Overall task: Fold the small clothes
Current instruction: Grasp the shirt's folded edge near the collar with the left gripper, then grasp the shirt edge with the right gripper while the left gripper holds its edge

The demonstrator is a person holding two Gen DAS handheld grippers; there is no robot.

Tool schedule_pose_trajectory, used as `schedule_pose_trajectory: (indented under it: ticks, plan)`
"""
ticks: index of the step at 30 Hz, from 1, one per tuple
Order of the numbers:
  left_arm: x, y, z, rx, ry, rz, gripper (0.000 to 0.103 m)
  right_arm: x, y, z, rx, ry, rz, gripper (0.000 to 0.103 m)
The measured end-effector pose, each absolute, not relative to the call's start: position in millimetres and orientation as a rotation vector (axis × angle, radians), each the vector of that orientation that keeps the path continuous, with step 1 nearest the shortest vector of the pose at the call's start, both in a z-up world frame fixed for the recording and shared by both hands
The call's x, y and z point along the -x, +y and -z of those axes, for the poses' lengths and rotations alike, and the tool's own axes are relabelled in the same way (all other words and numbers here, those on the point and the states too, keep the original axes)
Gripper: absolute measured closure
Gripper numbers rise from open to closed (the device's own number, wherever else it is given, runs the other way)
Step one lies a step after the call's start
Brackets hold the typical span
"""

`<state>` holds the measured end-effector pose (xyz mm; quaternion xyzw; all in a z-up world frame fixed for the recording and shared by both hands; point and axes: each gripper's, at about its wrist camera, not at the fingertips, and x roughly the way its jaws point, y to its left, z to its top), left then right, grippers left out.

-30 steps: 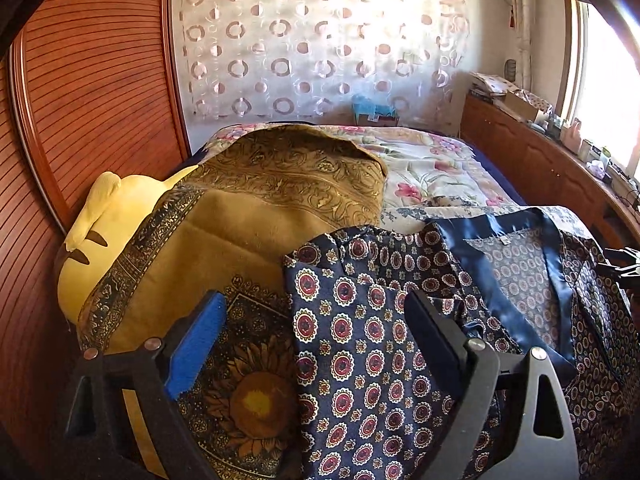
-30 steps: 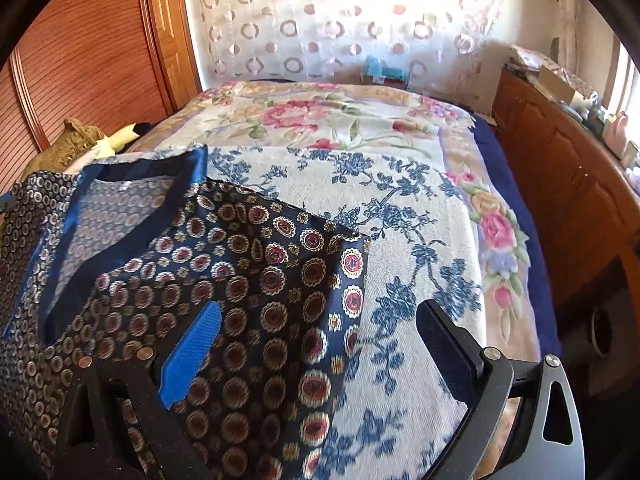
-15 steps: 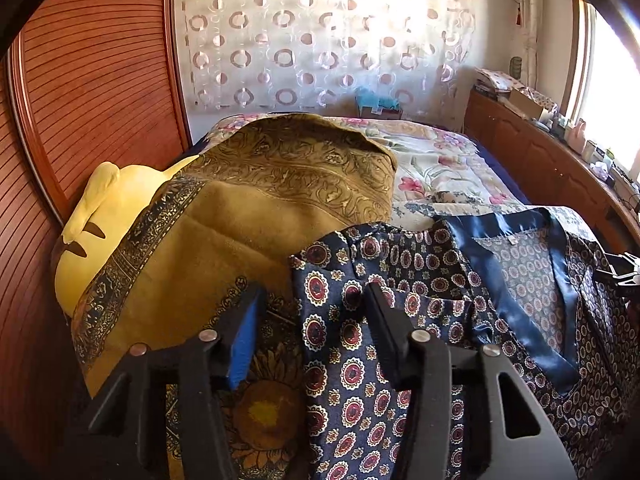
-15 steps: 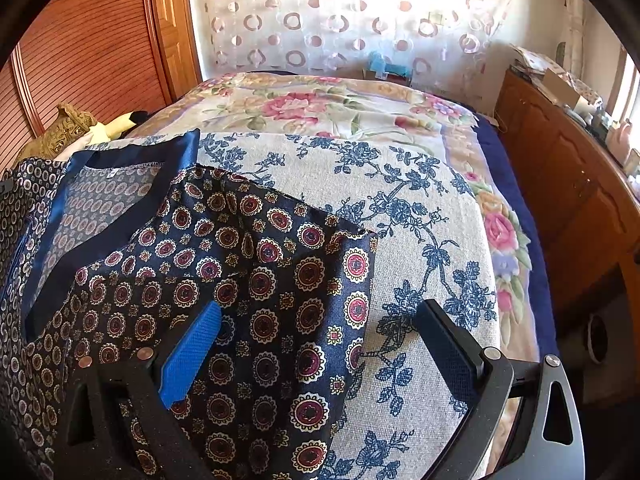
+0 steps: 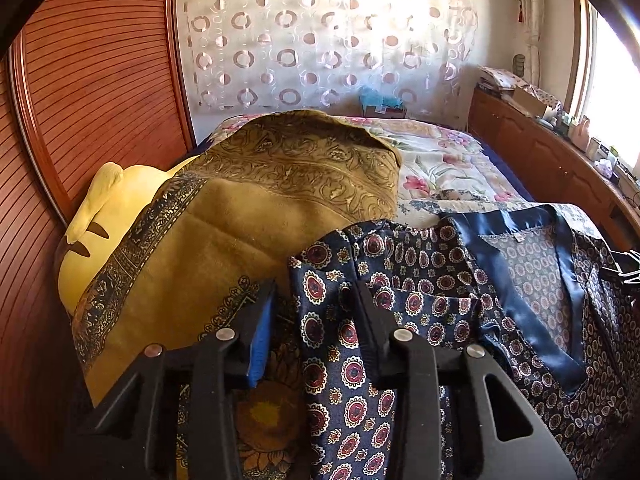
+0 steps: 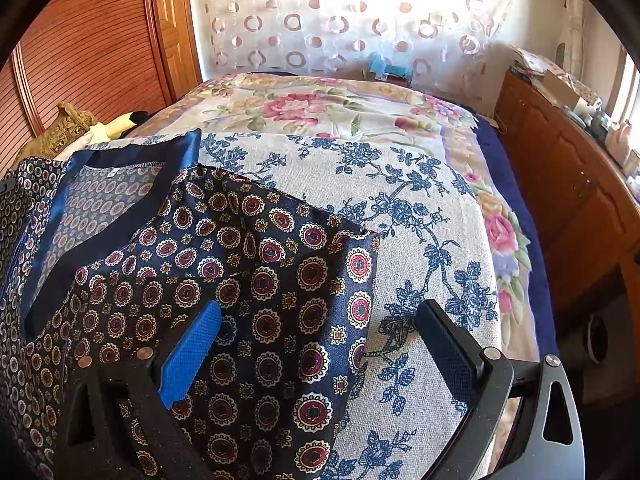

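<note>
A navy medallion-print garment (image 5: 440, 304) with a shiny blue neckline lies flat on the bed. In the left wrist view its left sleeve edge (image 5: 320, 320) sits between my left gripper's fingers (image 5: 314, 312), which stand partly closed around the cloth. I cannot tell whether they pinch it. In the right wrist view the garment's right sleeve (image 6: 260, 280) lies under my right gripper (image 6: 320, 328), which is wide open just above the sleeve's outer edge. The blue pad (image 6: 192, 352) is over the cloth and the black pad (image 6: 448, 344) is over the bedspread.
An ochre patterned blanket (image 5: 248, 216) covers a yellow plush toy (image 5: 108, 208) on the left. A floral bedspread (image 6: 420, 208) covers the bed. A wooden wardrobe (image 5: 92, 80) stands left, a wooden dresser (image 6: 568, 200) right, and a curtain (image 6: 340, 12) behind.
My left gripper has narrowed from wide open to partly closed around the left sleeve edge. My right gripper has stayed open and moved slightly forward over the right sleeve.
</note>
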<state>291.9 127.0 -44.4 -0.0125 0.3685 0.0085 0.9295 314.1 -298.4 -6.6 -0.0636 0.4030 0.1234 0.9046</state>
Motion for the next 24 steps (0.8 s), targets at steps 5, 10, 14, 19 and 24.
schedule_pose_trajectory:
  ticks: [5,10,14,19,24]
  plan:
    - [-290,125,44,0.012,0.750,-0.018,0.066,-314,-299,7,0.132,0.832,-0.255,0.004]
    - [-286,122,43,0.005,0.741,-0.006,0.073,-314,-298,7,0.132,0.832,-0.255,0.004]
    - [-288,121,44,0.007,0.746,-0.012,0.073,-314,-298,7,0.132,0.831,-0.255,0.004]
    - [-287,119,42,-0.003,0.736,-0.009,0.089,-314,-298,7,0.132,0.831,-0.255,0.004]
    - [-283,111,36,0.006,0.718,0.026,0.099,-314,-298,7,0.130,0.830,-0.254,0.005]
